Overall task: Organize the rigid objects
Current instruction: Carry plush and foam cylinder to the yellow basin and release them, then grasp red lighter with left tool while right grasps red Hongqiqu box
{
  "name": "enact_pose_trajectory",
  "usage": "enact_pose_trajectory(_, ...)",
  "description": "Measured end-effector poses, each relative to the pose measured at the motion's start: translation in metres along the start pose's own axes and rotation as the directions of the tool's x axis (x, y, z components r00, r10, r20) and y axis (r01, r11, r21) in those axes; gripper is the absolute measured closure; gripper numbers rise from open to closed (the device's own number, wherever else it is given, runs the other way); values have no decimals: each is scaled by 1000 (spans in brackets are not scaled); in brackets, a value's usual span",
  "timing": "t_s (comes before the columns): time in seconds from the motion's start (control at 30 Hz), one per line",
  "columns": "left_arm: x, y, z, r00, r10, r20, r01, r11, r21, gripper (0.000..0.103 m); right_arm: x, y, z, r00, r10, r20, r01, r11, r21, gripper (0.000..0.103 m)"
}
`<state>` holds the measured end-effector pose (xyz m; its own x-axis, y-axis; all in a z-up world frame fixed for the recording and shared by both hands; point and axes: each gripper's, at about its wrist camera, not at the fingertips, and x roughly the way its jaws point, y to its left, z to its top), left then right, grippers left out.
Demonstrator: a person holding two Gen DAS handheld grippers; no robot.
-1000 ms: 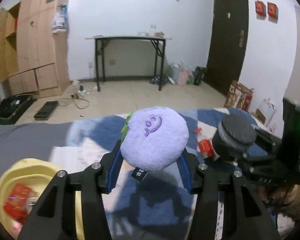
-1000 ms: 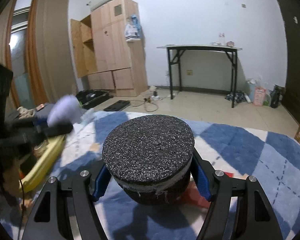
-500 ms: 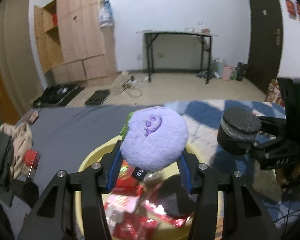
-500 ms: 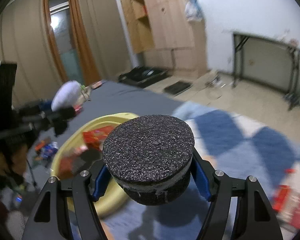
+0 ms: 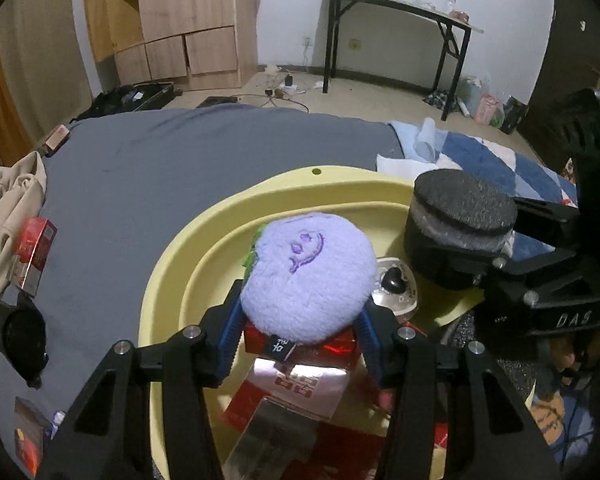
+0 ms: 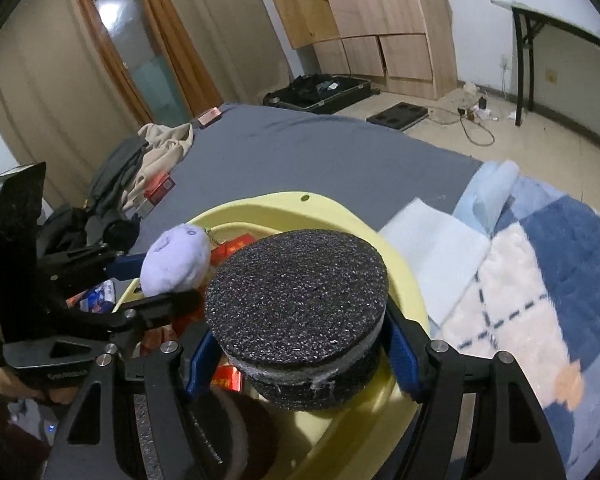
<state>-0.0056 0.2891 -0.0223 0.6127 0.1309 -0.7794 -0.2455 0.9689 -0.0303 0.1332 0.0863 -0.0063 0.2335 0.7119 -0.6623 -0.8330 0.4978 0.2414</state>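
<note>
- Yellow basin [image 5: 168, 264] already held red boxes [image 5: 300, 380].
- Left claw [image 5: 300, 332] gripped purple plush [image 5: 308, 276] above it.
- Right claw [image 6: 300, 352], opening, round the black foam puck [image 6: 296, 292]; neither dropped yet.

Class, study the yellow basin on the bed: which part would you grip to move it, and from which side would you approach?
Likely the yellow basin's far rim, by the small hole, approached from the grey sheet side: the broad lip there is bare, while the near part is crowded with packets.
</note>
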Motion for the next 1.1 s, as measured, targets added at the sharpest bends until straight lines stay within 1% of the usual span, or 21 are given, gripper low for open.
enact_pose_trajectory(0.07,-1,2,-2,1000,-7,1,7,1000,-10,48,-1,1,1,1000,-3,-6,3,1000,-13,30)
enact_pose_trajectory(0.17,-8,6,-4,1000,-7,15,7,1000,-24,38,8,18,1,1000,-7,-2,7,1000,-26,27)
enact_pose_trajectory(0.23,-20,11,-5,998,-8,56,11,999,-49,22,9,26,-2,1000,3,3,-3,1000,-14,15)
enact_pose_trajectory(0.27,-25,13,-5,997,-2,74,7,998,-62,10,9,27,-2,1000,10,15,-10,1000,2,13)
enact_pose_trajectory(0.3,-32,15,-4,995,8,104,0,997,-79,4,5,26,-4,999,23,26,-24,1000,13,9)
enact_pose_trajectory(0.4,-60,9,3,976,31,213,-13,997,-81,0,-20,22,-8,996,32,87,-35,999,27,7)
enact_pose_trajectory(0.47,-76,-8,12,963,9,268,5,999,-51,0,-54,15,-16,988,13,156,-20,999,46,2)
enact_pose_trajectory(0.57,-89,-53,24,952,-76,295,72,997,26,0,-118,-4,-41,958,-111,265,86,991,104,0)
enact_pose_trajectory(0.6,-89,-74,27,951,-111,287,95,993,69,0,-138,-12,-51,943,-168,286,138,983,123,0)
enact_pose_trajectory(0.63,-89,-91,28,951,-137,277,111,988,105,0,-161,-23,-65,920,-248,302,213,966,145,0)
enact_pose_trajectory(0.67,-89,-112,29,950,-167,265,131,980,150,0,-175,-33,-76,898,-318,303,278,946,167,0)
enact_pose_trajectory(0.7,-89,-132,28,946,-198,256,151,969,193,0,-192,-48,-92,864,-412,289,365,909,203,0)
enact_pose_trajectory(0.73,-90,-146,27,943,-217,252,163,962,219,0,-201,-58,-104,843,-465,269,413,881,230,0)
enact_pose_trajectory(0.77,-89,-163,25,941,-238,242,178,952,248,0,-212,-75,-123,811,-536,234,470,835,286,0)
enact_pose_trajectory(0.8,-88,-177,25,939,-259,226,195,943,269,0,-218,-87,-137,795,-571,205,496,806,323,0)
enact_pose_trajectory(0.83,-84,-192,26,938,-284,201,220,931,290,0,-222,-102,-158,789,-595,157,512,776,368,0)
enact_pose_trajectory(0.87,-76,-211,30,937,-307,164,247,919,309,0,-223,-111,-172,788,-604,122,519,757,396,0)
enact_pose_trajectory(0.93,-62,-237,40,936,-328,130,274,908,318,0,-219,-124,-198,790,-610,61,529,730,433,0)
enact_pose_trajectory(1.0,-43,-263,56,935,-337,110,288,903,319,0,-216,-125,-209,786,-616,58,531,720,447,0)
enact_pose_trajectory(1.07,-12,-290,73,937,-348,37,321,896,306,0,-208,-120,-208,780,-622,71,538,725,430,0)
enact_pose_trajectory(1.1,5,-301,82,936,-351,7,335,900,280,0,-206,-117,-208,768,-635,85,546,719,430,0)
